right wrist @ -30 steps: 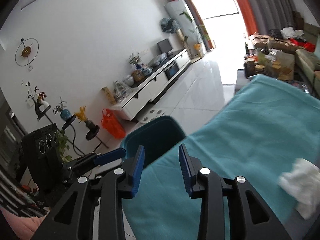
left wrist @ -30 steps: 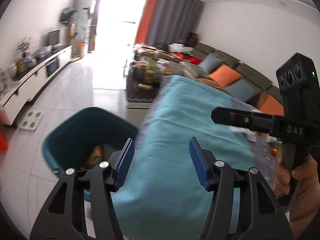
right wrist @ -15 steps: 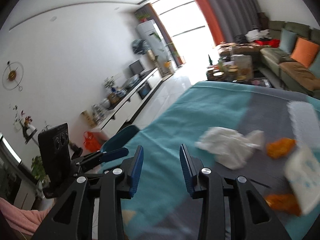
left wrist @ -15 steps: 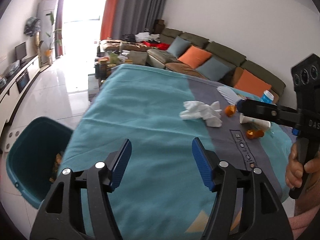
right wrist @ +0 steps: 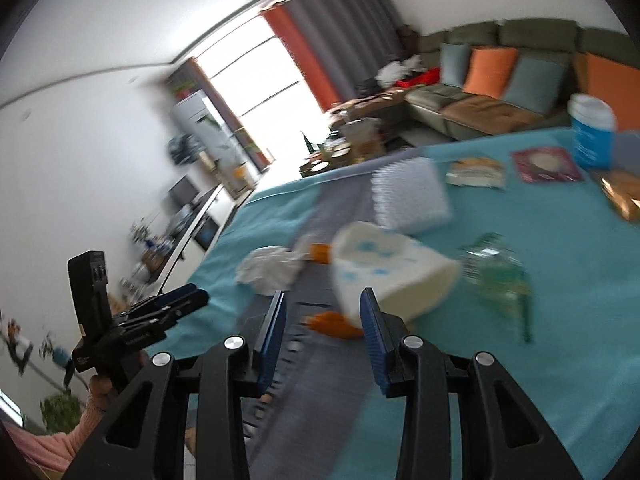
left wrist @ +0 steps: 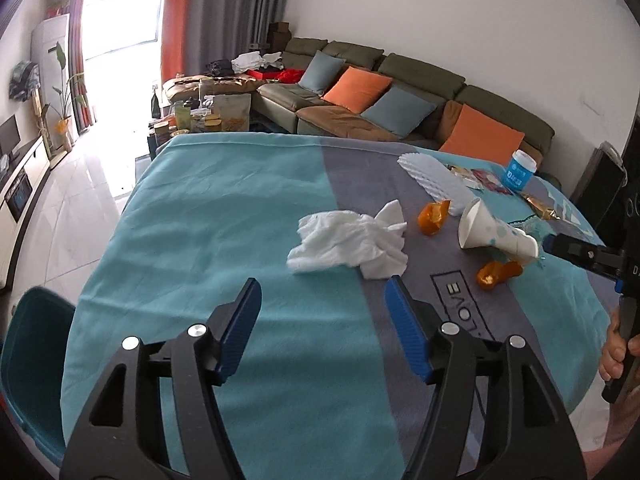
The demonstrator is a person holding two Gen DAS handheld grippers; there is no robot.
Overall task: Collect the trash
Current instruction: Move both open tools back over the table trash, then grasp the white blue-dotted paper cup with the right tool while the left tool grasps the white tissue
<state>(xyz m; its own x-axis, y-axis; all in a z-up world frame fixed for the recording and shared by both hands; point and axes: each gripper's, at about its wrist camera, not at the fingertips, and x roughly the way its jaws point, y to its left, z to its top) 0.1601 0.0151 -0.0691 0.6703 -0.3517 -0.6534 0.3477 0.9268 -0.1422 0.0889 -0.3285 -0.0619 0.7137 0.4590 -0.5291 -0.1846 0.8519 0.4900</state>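
Both tools are released and empty: the left tool (left wrist: 322,308), jaws having just widened, faces the crumpled white tissue (left wrist: 348,242) on the cloth-covered bench (left wrist: 208,216) — the right tool (right wrist: 322,320), jaws also just widening, lines up on the tipped white paper cup (right wrist: 384,268).

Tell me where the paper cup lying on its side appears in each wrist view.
Left wrist: the paper cup lies right of centre, beyond the open left gripper.
Right wrist: the cup lies at centre, just beyond the open right gripper.
Shared landmark: the crumpled white tissue.
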